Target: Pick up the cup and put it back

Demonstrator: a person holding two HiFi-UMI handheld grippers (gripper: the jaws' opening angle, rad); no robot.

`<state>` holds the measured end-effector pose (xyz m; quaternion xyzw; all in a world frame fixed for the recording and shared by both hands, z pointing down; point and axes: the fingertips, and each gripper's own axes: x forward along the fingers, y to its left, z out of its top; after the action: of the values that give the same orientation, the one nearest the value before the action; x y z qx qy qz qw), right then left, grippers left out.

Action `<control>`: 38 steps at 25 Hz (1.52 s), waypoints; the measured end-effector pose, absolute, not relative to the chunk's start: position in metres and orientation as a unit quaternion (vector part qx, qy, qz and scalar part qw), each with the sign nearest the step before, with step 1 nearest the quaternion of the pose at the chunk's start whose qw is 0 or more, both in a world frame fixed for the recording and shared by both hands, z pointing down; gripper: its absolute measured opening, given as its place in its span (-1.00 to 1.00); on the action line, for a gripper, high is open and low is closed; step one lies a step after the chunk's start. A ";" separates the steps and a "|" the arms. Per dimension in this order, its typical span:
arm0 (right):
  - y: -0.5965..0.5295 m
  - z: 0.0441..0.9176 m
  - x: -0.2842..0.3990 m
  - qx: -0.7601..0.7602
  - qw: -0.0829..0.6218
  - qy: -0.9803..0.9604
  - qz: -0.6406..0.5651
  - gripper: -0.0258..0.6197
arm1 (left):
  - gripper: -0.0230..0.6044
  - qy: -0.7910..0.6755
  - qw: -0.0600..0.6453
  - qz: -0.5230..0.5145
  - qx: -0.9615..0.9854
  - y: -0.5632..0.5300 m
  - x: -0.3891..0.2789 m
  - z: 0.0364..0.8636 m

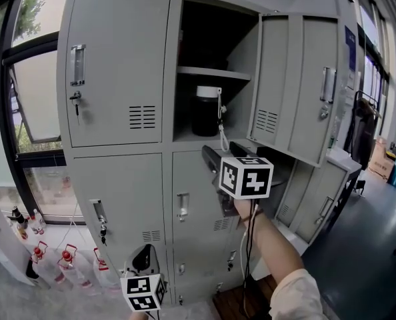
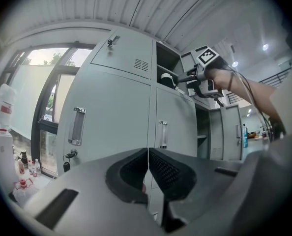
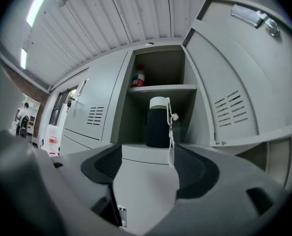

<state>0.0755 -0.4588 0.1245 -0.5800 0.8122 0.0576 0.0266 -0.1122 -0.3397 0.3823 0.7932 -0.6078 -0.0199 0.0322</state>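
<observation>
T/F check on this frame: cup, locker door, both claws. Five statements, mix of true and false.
1. The cup stands inside an open locker compartment. True.
2. The right claw is clamped on the cup. False: its jaws stand apart and empty, short of the cup.
3. The left claw has its jaws together with nothing between them. True.
4. The door of the cup's compartment is shut. False: it is swung open to the right.
5. A white cord hangs down from the cup's lid. True.
</observation>
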 end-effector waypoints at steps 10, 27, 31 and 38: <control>-0.487 0.099 0.075 -0.583 0.014 0.810 0.066 0.15 | -0.89 -0.618 0.017 -0.036 0.785 -0.350 -0.122 0.376; -0.552 0.055 0.066 -0.591 -0.023 0.803 0.072 0.38 | -0.89 -0.631 0.016 -0.035 0.775 -0.372 -0.128 0.358; -0.568 0.055 0.067 -0.593 -0.029 0.802 0.064 0.40 | -0.89 -0.633 0.023 -0.029 0.774 -0.380 -0.127 0.361; -0.591 0.060 0.060 -0.579 -0.048 0.813 0.031 0.46 | -0.89 -0.633 0.023 -0.020 0.774 -0.389 -0.125 0.359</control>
<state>0.0605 -0.5907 0.0604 -0.5789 0.8134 0.0313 -0.0479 -0.1255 -0.3894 0.3594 0.7738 -0.6327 -0.0202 0.0235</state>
